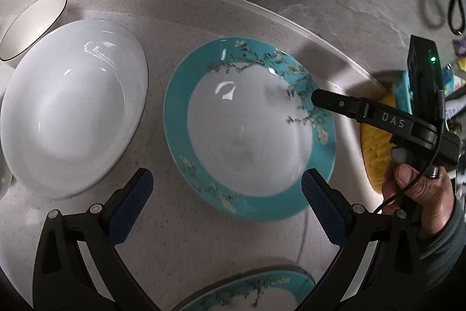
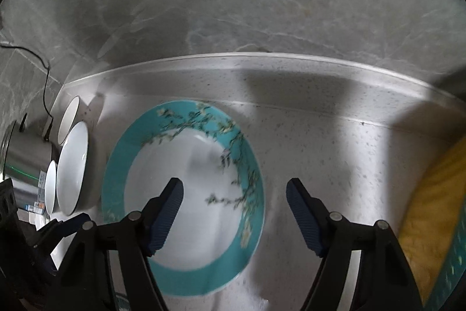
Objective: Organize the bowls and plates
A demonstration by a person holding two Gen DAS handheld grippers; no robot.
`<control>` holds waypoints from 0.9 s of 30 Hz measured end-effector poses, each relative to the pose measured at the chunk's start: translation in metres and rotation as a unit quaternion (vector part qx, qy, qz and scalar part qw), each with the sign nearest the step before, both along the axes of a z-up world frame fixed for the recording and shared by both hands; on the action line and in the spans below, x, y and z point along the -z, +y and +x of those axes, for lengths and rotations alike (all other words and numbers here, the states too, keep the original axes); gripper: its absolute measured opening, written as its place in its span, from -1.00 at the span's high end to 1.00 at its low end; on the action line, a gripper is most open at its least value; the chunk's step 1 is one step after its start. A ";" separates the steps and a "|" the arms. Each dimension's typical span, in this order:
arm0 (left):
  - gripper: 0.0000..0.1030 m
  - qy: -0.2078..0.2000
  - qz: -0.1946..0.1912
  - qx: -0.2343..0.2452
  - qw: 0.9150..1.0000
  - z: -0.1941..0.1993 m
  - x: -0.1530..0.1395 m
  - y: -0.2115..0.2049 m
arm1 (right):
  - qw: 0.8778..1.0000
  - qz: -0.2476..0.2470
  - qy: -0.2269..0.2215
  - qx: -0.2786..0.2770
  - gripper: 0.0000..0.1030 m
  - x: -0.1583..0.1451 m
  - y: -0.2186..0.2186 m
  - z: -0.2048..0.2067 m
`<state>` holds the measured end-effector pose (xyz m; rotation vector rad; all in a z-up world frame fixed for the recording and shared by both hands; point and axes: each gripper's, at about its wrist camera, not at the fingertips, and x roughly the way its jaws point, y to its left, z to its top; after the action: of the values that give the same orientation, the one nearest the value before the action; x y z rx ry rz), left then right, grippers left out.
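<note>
The right gripper (image 2: pixel 234 212) hangs spread and empty, its left pad over the right side of the teal-rimmed floral plate (image 2: pixel 186 194), the other pad over bare counter (image 2: pixel 335 142). The left gripper (image 1: pixel 227 194) is likewise spread and empty, that plate just ahead of its pads.

The plate lies flat, so a pad may struggle to get under the thin glazed rim; a shallow pinch could let it slip and knock the white bowl (image 1: pixel 72 107) left of it.

Counted: two teal plates, the second (image 1: pixel 250 290) beneath the left gripper; three white bowls; one steel pot (image 2: pixel 26 153); one yellow cloth (image 2: pixel 431 223).
</note>
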<state>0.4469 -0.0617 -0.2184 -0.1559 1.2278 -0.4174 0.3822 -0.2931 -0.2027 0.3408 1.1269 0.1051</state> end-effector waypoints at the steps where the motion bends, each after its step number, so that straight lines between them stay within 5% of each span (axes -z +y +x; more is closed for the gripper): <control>1: -0.99 0.003 0.001 -0.002 1.000 0.003 0.003 0.000 | 1.000 -0.003 0.004 0.000 -0.47 0.003 -0.001 0.003; 20: -0.77 -0.002 -0.007 0.000 1.000 0.017 0.008 -0.008 | 0.999 -0.004 0.017 -0.043 -0.22 0.025 0.005 0.029; 23: -0.62 -0.006 0.003 0.001 1.000 0.017 0.008 -0.009 | 0.999 -0.005 0.014 -0.052 -0.13 0.026 0.010 0.030; 27: -0.15 0.005 0.009 -0.009 1.000 0.022 0.009 -0.006 | 0.998 0.001 0.015 -0.057 0.02 0.027 0.008 0.033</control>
<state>0.4689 -0.0678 -0.2272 -0.1534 1.2393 -0.3911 0.4156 -0.2850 -0.2297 0.2800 1.1761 0.2021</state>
